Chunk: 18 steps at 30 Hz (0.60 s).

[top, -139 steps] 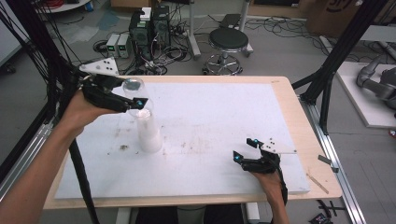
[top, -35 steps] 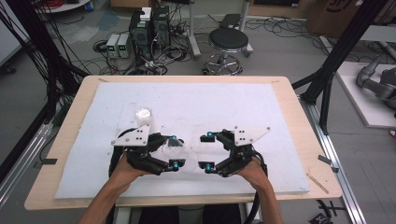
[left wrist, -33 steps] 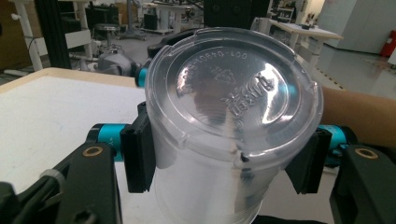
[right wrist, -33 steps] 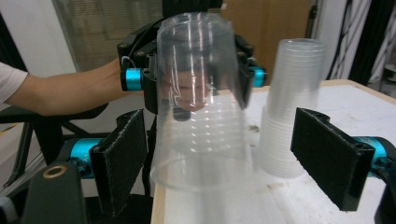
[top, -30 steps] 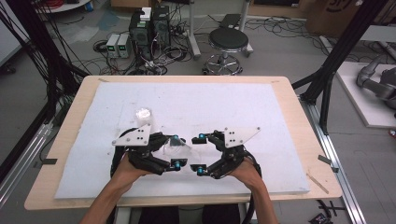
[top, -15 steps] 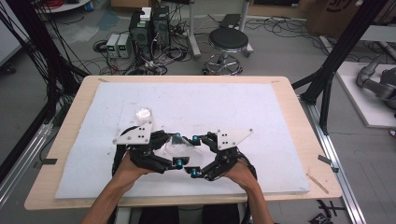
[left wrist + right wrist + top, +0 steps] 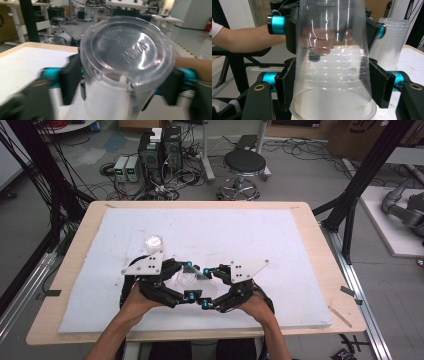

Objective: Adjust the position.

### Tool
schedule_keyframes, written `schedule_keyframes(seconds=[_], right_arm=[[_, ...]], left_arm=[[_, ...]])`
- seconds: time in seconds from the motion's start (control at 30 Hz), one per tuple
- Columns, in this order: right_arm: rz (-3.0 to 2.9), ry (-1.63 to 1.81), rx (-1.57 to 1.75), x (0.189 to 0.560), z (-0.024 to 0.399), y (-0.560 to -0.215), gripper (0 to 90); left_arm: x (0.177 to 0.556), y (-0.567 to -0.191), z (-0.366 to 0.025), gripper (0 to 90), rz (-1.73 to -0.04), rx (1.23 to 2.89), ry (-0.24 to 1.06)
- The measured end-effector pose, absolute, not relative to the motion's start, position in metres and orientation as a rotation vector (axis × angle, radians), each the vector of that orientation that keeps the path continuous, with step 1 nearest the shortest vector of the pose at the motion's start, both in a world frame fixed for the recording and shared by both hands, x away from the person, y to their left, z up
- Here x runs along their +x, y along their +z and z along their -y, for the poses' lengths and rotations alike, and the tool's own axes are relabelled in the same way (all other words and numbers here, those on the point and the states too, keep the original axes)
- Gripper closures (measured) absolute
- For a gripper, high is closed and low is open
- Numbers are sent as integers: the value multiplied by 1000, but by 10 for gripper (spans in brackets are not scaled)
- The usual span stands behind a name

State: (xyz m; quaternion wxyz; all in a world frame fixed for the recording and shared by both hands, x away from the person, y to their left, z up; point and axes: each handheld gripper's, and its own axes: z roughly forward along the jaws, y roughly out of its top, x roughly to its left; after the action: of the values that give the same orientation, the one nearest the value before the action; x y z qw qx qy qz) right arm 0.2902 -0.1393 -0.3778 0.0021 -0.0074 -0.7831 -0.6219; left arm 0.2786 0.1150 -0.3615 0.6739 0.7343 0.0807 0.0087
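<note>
A clear plastic cup (image 7: pixel 188 277) lies on its side between the two grippers, held just above the near middle of the white foam mat (image 7: pixel 260 235) that covers the wooden table (image 7: pixel 320 245). Its wall is thin, see-through and glossy, ringed with faint ridges, and widens from a small round base to a rolled rim; raised lettering is moulded into the base, which faces the left gripper view's camera (image 7: pixel 126 52). Its long axis runs level across the table, from one hand to the other: the base points toward the person's left hand and the wide mouth toward the right, as the right gripper view shows (image 7: pixel 333 75). The right gripper (image 7: pixel 209 287) has just been closing, and its black pads now press on both sides of the cup near the mouth. The left gripper (image 7: pixel 187 280) has just been opening; its jaws stand on either side of the base end, and whether they still touch it I cannot tell. A stack of clear cups (image 7: pixel 153 243) stands upright on the mat just beyond the left gripper.
</note>
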Motion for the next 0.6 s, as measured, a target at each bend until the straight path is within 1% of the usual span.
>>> schedule_keyframes(seconds=[0.03, 0.07, 0.1, 0.2, 0.37, 0.43, 0.5, 0.57, 0.6], right_arm=[[2457, -1951, -23, 290, 139, -378, 326], [2465, -1946, -28, 290, 139, -378, 328], [2465, -1946, -28, 290, 139, -378, 328], [2473, -1937, -32, 291, 140, -379, 330], [2489, -1920, -41, 291, 142, -379, 331], [2514, -1896, -35, 290, 143, -378, 331], [2564, -1831, -22, 291, 145, -374, 334], [2641, -1730, -15, 290, 145, -368, 336], [2700, -1639, -2, 291, 144, -363, 336]], left_arm=[[279, -361, -114, 223, -198, 1656, 26], [279, -361, -114, 86, -233, 1667, 43], [279, -361, -114, 52, -233, 1667, 43], [277, -361, -116, 51, -211, 1660, 57], [275, -358, -120, 51, -215, 1715, 83], [274, -354, -123, 52, -215, 1787, 114], [273, -348, -126, 51, -207, 1895, 159], [274, -341, -129, 52, -193, 1985, 145], [275, -334, -130, 70, -184, 2054, 134]])
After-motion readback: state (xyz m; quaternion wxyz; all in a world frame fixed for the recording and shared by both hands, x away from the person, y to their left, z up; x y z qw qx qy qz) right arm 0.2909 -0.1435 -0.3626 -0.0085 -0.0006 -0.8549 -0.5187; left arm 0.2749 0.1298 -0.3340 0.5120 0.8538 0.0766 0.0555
